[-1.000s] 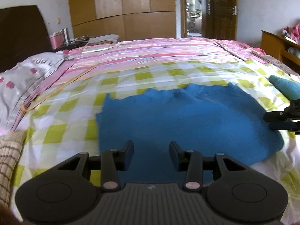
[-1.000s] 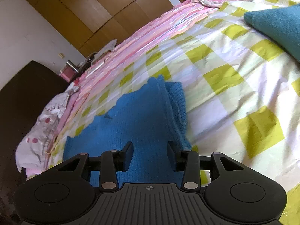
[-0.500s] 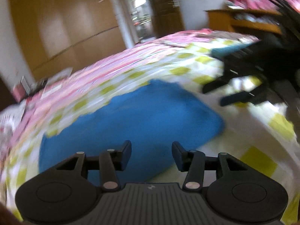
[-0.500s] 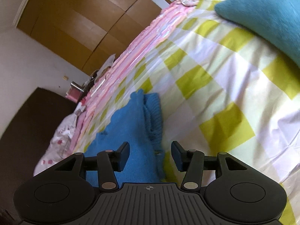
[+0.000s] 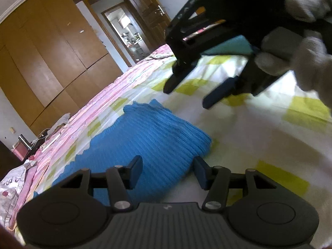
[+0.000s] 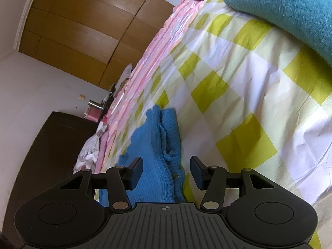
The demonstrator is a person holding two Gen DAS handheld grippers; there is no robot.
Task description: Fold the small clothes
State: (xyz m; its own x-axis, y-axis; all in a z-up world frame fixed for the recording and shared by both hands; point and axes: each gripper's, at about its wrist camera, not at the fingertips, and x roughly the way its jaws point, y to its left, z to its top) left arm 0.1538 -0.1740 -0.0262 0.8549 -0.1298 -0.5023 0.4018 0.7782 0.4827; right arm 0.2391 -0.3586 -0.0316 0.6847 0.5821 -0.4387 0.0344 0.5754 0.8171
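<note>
A blue knit garment [image 5: 149, 141] lies folded flat on the yellow-checked bedsheet [image 5: 259, 128]. My left gripper [image 5: 167, 174] is open and empty, hovering over the garment's near right corner. My right gripper [image 5: 186, 95] shows in the left wrist view, open, held in a white-gloved hand above the sheet to the right of the garment. In the right wrist view the right gripper [image 6: 166, 172] is open and empty above the garment's [image 6: 153, 151] ribbed edge.
A teal folded cloth [image 6: 290, 8] lies on the bed at the far right. A pink striped quilt [image 5: 99, 105] covers the far half of the bed. A wooden wardrobe [image 5: 45, 47] and an open doorway [image 5: 126, 35] stand behind. A white printed pillow [image 5: 10, 188] is at the left.
Both grippers have risen and tilted over the garment's right end. The right gripper has moved up close in front of the left camera. Both stayed open.
</note>
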